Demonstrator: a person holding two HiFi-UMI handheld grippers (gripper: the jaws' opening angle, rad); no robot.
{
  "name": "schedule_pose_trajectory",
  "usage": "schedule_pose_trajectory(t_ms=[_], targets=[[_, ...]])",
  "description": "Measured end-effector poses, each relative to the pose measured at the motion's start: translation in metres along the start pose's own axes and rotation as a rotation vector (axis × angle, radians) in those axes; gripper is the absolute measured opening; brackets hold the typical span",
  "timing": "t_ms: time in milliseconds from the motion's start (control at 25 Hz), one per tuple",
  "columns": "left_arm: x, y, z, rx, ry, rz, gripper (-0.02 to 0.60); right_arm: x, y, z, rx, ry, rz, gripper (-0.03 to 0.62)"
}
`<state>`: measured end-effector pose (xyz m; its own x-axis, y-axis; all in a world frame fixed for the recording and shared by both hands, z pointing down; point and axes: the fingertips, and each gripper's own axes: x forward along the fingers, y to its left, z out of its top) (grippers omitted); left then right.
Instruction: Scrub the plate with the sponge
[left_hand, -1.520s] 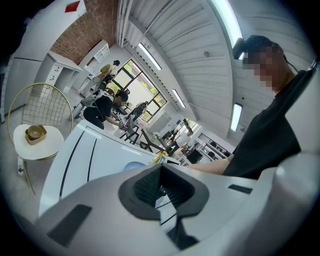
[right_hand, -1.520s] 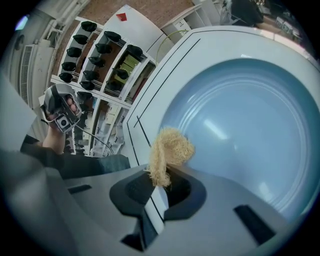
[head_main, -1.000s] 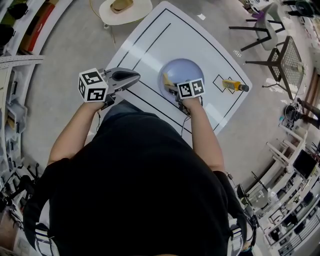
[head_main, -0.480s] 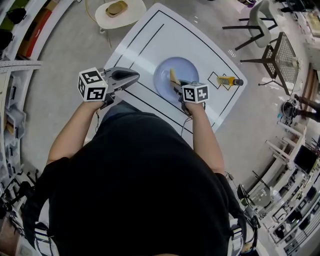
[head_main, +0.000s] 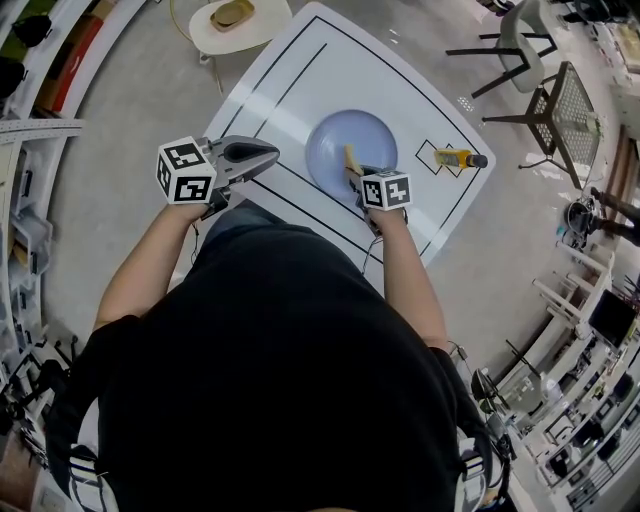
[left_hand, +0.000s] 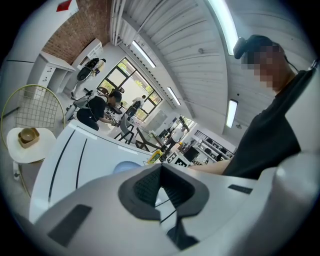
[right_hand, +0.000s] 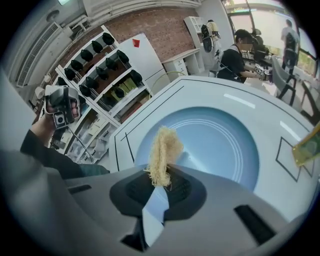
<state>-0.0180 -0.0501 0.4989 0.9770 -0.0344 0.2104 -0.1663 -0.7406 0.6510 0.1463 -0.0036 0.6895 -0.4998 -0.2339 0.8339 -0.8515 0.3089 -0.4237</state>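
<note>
Your R gripper (head_main: 355, 176) is clamped on the sponge (right_hand: 162, 150) over the plate (head_main: 335, 135) mid-desk; L gripper (head_main: 270, 153) jaws together, empty, at desk's near-left edge

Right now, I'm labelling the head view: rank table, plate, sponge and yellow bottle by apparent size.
1. table
2. plate
3. yellow bottle, probably
4. sponge, though the right gripper hides part of it, so the last two are unsure.
</note>
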Motion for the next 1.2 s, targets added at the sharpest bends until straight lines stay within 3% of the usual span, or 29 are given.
schedule_pose_trajectory(t_ms=[240, 600, 1200], targets=[[0.0, 0.01, 0.003, -0.01, 0.007, -0.005, 0.003, 0.022, -0.005, -0.013, -0.037, 0.106, -0.049, 0.036], [0.0, 0.019, -0.001, -0.032, 0.011, 0.006, 0.003, 0.04, -0.001, -0.024, -0.037, 0.19, -0.015, 0.037], [0.002, 0.032, 0.003, -0.054, 0.006, 0.017, 0.003, 0.056, 0.003, 0.002, -0.022, 0.196, 0.055, 0.037]])
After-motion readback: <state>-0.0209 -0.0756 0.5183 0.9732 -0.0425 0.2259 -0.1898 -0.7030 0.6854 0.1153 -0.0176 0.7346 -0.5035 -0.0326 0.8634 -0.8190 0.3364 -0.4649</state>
